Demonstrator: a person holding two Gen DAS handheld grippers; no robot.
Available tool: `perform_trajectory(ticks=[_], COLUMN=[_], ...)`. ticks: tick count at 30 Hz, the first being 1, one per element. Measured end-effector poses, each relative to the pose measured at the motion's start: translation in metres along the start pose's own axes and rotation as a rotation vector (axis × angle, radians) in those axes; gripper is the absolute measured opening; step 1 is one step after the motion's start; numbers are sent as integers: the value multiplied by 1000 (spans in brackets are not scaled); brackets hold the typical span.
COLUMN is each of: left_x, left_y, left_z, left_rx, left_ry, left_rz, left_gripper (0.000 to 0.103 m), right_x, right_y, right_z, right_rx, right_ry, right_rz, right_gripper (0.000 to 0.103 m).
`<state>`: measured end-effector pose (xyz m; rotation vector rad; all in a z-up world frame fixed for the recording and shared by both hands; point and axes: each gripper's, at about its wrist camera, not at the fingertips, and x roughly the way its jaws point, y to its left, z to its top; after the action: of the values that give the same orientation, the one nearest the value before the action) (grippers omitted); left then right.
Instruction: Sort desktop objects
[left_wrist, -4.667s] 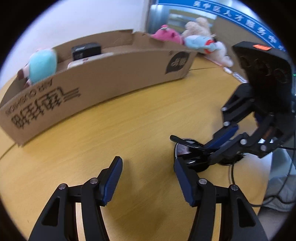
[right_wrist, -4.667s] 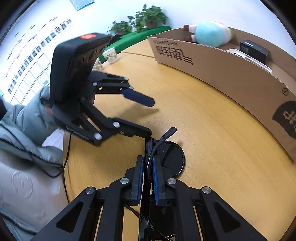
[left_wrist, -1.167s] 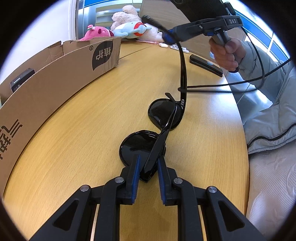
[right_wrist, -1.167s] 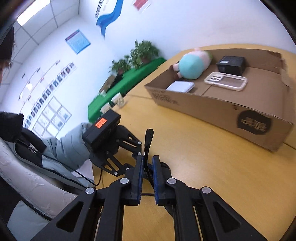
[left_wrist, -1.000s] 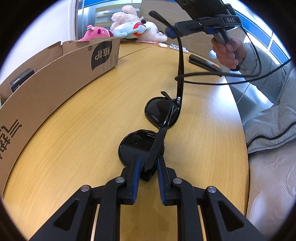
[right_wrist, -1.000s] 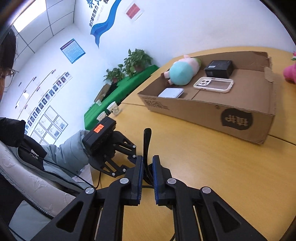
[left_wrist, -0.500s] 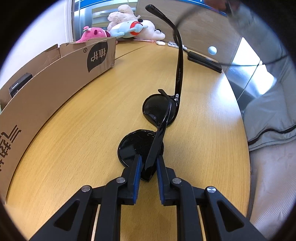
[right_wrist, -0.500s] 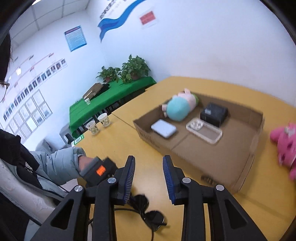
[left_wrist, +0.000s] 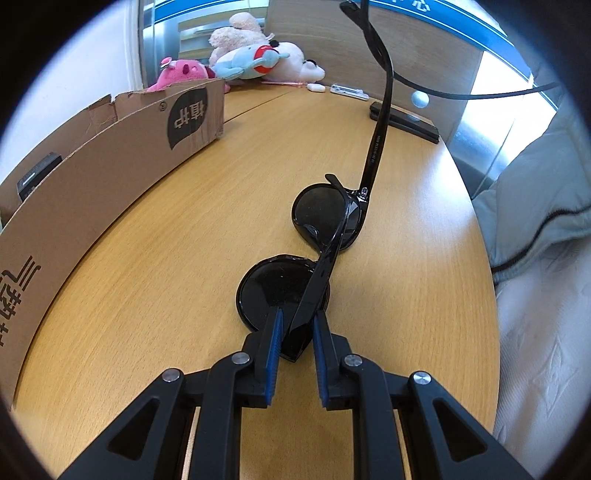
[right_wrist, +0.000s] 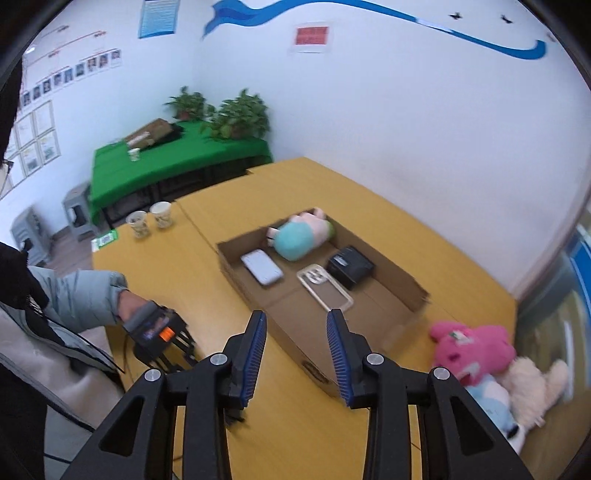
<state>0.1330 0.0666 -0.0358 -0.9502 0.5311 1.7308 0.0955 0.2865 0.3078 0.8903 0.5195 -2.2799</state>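
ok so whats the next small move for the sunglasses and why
Probably lift the sunglasses with the left gripper and carry them toward the cardboard box. Its jaws clamp the folded temple, the lenses rest on the table, and the right gripper, whose jaws have just been opening, holds nothing.

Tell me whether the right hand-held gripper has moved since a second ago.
Yes. The right hand-held gripper has risen: the cardboard box now lies far below it. Its jaws have just been opening, nothing between them; it let go of the sunglasses.
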Motion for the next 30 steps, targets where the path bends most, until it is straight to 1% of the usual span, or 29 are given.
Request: perform_trajectory(ticks=[3, 6, 7, 10, 14, 16, 18, 22, 25, 26, 28, 30], left_x=[1, 4, 5, 8, 9, 9, 9, 7, 7, 6, 5, 4], left_y=[-7, -15, -17, -21, -26, -27, -27, -29, -26, -26, -25, -25], left_z=[1, 3, 4, 7, 7, 7, 6, 2, 0, 0, -1, -2], left_rx=[41, 75, 84, 102, 144, 152, 159, 173, 163, 162, 159, 155], left_ry=[7, 11, 13, 14, 23, 24, 22, 14, 5, 3, 1, 0], left_rz=[-17, -36, -40, -54, -52, -52, -56, -63, -79, -84, -90, -91], left_gripper=[16, 16, 16, 16, 16, 16, 16, 15, 15, 15, 15, 15], right_x=[-14, -4, 6, 46, 114, 139, 164, 197, 206, 205, 197, 175], right_y=[-19, -33, -34, -31, -25, -27, -37, -67, -86, -95, -112, -133], right_z=[-14, -15, -13, 2, 35, 45, 50, 45, 35, 29, 18, 1], right_rx=[61, 92, 92, 70, 28, 4, 8, 23, 28, 34, 49, 84], right_ry=[-3, -2, 4, 19, 27, 36, 56, 74, 88, 94, 91, 77], right_rz=[-70, -70, -63, 1, 85, 98, 103, 107, 97, 82, 56, 16], right_gripper=[34, 39, 40, 40, 40, 40, 40, 40, 40, 39, 39, 40])
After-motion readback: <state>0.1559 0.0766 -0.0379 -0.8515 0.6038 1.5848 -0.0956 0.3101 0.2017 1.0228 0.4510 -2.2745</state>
